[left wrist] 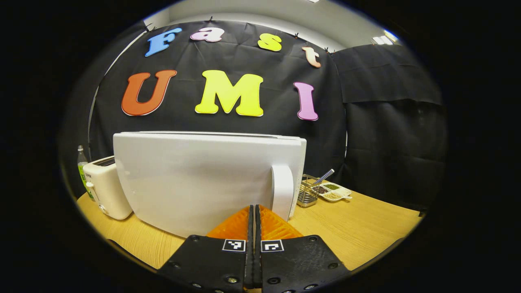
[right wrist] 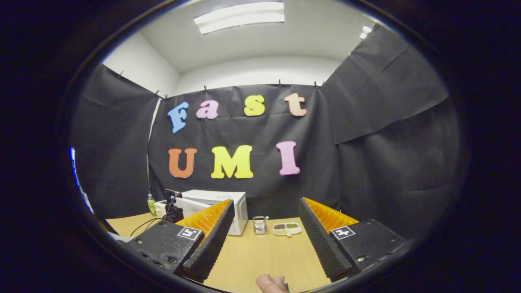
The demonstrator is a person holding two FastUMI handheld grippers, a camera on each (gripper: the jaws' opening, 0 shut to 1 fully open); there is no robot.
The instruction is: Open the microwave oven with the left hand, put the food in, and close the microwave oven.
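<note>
Two claws are at work on a wooden counter (left wrist: 366, 228) in the booth. The left claw (left wrist: 254, 219) has its fingers pressed flat together with nothing between them, pointing at the white microwave oven (left wrist: 203, 179), which stands near the counter's back edge and looks very close in the left gripper view. Its door is shut, with a white vertical handle (left wrist: 282, 191) along the door's right-hand side. The right claw (right wrist: 264, 232) is spread wide and empty, held well back from the microwave oven, which looks small from there (right wrist: 211, 211).

Beside the oven, toward the counter's left end, stands a white toaster (left wrist: 106, 187) with a green bottle (left wrist: 82, 167) behind it. On the other side sit a wire basket (left wrist: 307, 193) with a utensil in it and a small divided dish of seeds or spices (left wrist: 334, 192). Whether that dish is the food meant for the oven I cannot tell.

As a judgement, the oven is heavy and rigid and should stay put, while the door is stiff and smooth. The handle is the place to take hold: the left claw would need to part its fingers, close around the bar and pull so the door swings on its hinge, with care against slipping on the glossy plastic.
</note>
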